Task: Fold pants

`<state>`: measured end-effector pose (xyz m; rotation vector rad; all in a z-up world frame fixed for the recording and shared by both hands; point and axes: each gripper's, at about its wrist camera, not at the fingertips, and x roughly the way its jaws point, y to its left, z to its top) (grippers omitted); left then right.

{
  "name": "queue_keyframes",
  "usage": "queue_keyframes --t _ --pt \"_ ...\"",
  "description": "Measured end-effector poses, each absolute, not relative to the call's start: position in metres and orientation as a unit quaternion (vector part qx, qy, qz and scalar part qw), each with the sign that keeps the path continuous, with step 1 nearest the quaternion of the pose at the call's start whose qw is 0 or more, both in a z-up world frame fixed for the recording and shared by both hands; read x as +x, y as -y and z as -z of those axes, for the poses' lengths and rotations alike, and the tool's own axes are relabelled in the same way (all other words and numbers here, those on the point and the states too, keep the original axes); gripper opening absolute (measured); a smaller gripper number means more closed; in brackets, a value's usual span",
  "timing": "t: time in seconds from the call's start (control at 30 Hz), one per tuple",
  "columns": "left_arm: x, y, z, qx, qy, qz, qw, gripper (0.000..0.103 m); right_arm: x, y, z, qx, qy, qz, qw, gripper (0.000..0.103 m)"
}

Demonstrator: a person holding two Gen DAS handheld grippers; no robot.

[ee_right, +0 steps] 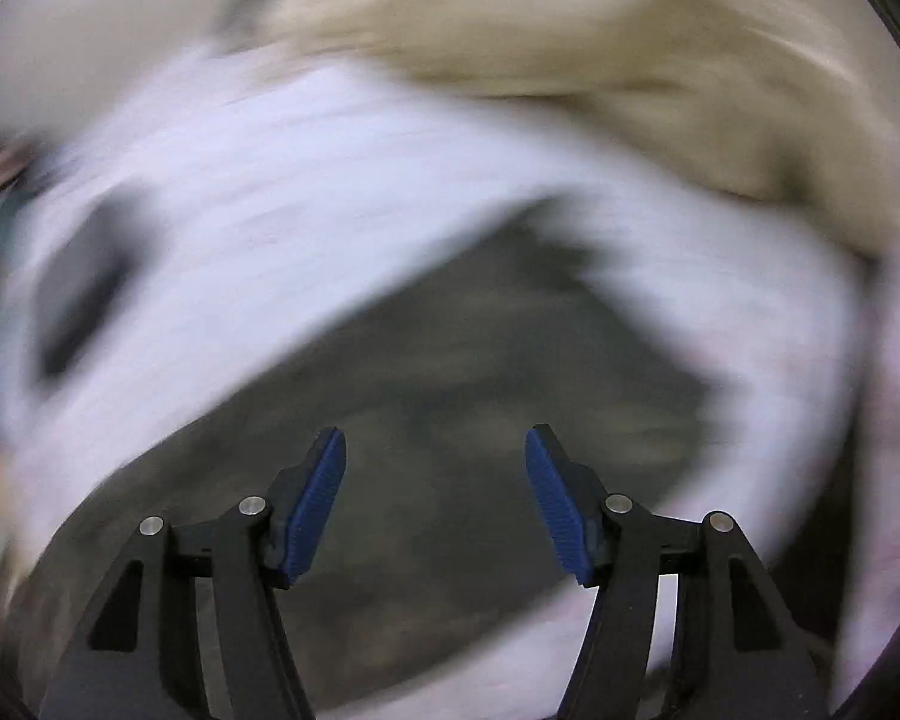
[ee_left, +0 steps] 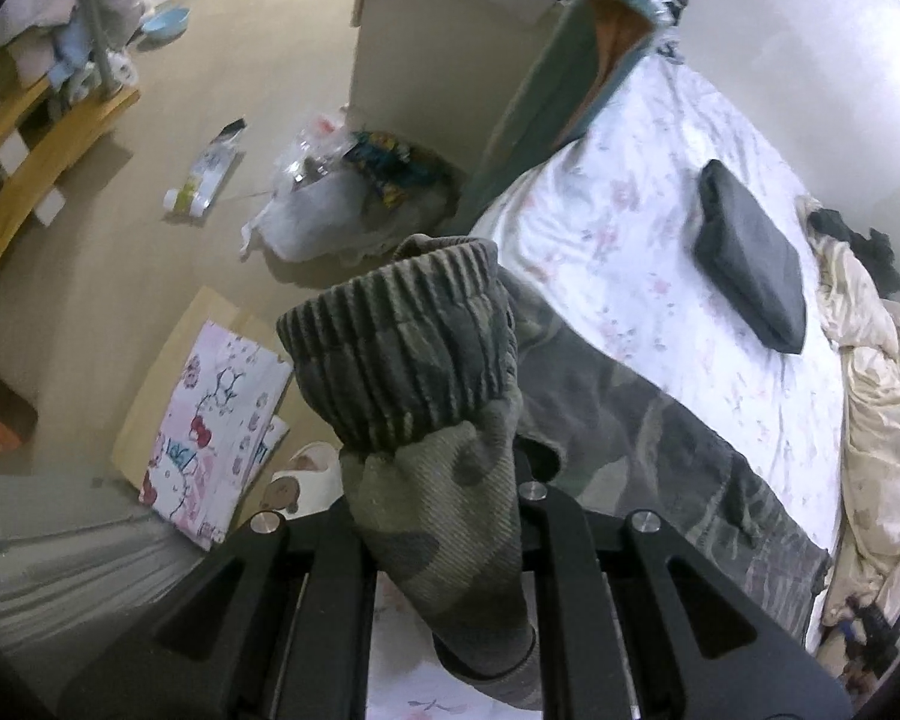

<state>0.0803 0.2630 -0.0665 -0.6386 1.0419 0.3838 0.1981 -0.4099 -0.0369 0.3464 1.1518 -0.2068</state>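
Left tongs (ee_left: 444, 480): I clamp the camouflage pants (ee_left: 402, 348) cuff.
Right tongs (ee_right: 435, 498): spread wide, empty, blurred.
Bed (ee_left: 630, 228) middle: folded grey garment (ee_left: 750, 258).

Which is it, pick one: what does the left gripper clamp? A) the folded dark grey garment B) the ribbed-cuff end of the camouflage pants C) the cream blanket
B: the left gripper is shut on the camouflage pants, whose ribbed cuff stands above its fingers.

The left tongs (ee_left: 444, 498) were clamped on fabric; the right tongs (ee_right: 435, 498) stood apart, empty, pointing steeply down.
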Motion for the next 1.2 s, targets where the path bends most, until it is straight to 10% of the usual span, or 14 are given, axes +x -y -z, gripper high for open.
queue_keyframes --t 0.17,0.73,0.93,1.0,1.07,1.2 --pt "0.086 -0.247 0.057 -0.27 -0.48 -0.163 0.818 0.008 0.191 0.219 0.063 0.155 -0.571 -0.147 0.792 0.01" --pt "0.1 -0.182 0.049 -0.167 -0.502 -0.052 0.847 0.007 0.133 -0.002 0.225 0.144 -0.718 -0.271 0.625 0.0" --pt "0.097 -0.165 0.042 -0.133 -0.493 -0.04 0.859 0.007 0.128 0.065 0.167 0.166 -0.662 -0.311 0.661 0.011" --pt "0.096 -0.161 0.038 -0.125 -0.487 -0.035 0.864 0.007 0.125 0.108 0.149 0.164 -0.642 -0.301 0.686 0.037" --pt "0.093 -0.155 0.035 -0.109 -0.479 -0.035 0.87 0.007 0.123 0.152 0.138 0.155 -0.629 -0.276 0.71 0.085" --pt "0.095 -0.128 0.03 -0.057 -0.473 -0.03 0.879 0.007 0.124 0.232 0.125 0.167 -0.606 -0.226 0.744 0.085"
